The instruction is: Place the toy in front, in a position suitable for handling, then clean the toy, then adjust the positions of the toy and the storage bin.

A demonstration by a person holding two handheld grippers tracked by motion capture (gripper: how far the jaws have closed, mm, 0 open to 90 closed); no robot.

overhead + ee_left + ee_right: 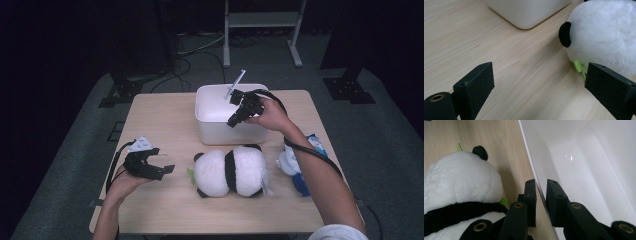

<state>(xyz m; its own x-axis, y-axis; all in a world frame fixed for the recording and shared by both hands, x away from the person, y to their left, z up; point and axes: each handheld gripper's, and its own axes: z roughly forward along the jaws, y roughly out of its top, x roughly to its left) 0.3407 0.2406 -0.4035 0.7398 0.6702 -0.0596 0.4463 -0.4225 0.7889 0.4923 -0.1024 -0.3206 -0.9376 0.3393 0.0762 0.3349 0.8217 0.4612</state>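
Note:
A white box (pixel 210 91) stands at the back middle of the wooden table. My right gripper (pixel 233 121) reaches over its front wall from the right; in the right gripper view (pixel 541 187) the jaws stand one on each side of the thin rim (pixel 534 170), shut on it. A black-and-white panda plush (pixel 230 171) lies on its side in front of the box, also seen as the panda (pixel 459 180) beside the wall. My left gripper (pixel 161 169) rests low at the table's left, open, its jaws wide apart (pixel 539 75) and pointing at the panda's head (pixel 604 32) without touching it.
A blue-and-white soft toy (pixel 295 167) lies at the right edge, partly under the right forearm. The box corner (pixel 529 15) is beyond the left gripper. Bare tabletop (pixel 160 125) lies left of the box. A white frame (pixel 262 20) stands on the floor behind.

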